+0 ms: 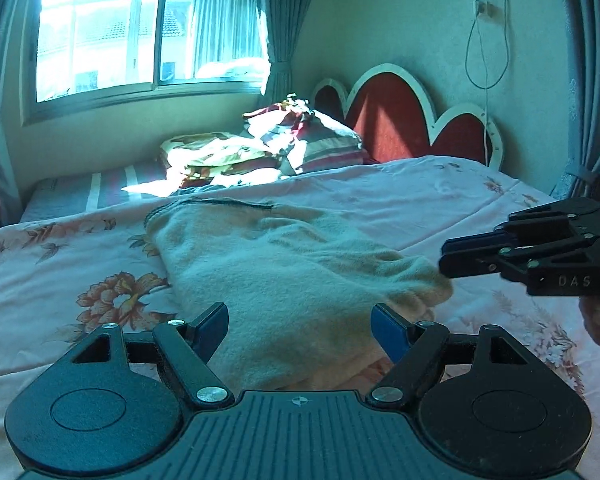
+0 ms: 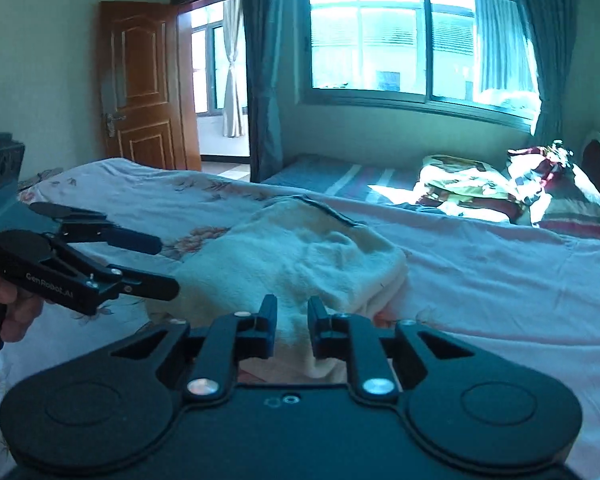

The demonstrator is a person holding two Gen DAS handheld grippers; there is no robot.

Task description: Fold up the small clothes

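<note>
While I look through the left wrist camera, my left tongs (image 1: pixel 300 328) stand wide apart with nothing between the pads, hovering at the near edge of the cream fleece garment (image 1: pixel 284 264). It lies in a partly folded heap on the floral bedsheet (image 1: pixel 60 248), its dark-trimmed hem toward the headboard (image 1: pixel 396 120). The right tongs (image 1: pixel 452 258) show side-on just off the garment's right corner.

From the right wrist camera, my right tongs (image 2: pixel 292 328) are nearly together, a narrow gap left and no cloth pinched; the garment sits just beyond them. The left tongs (image 2: pixel 164 264) hang open at its left side.

To do this fold well, I judge I should open the right tongs, take both near corners through every layer, and carry them level toward the hem together so the edges meet square.
</note>
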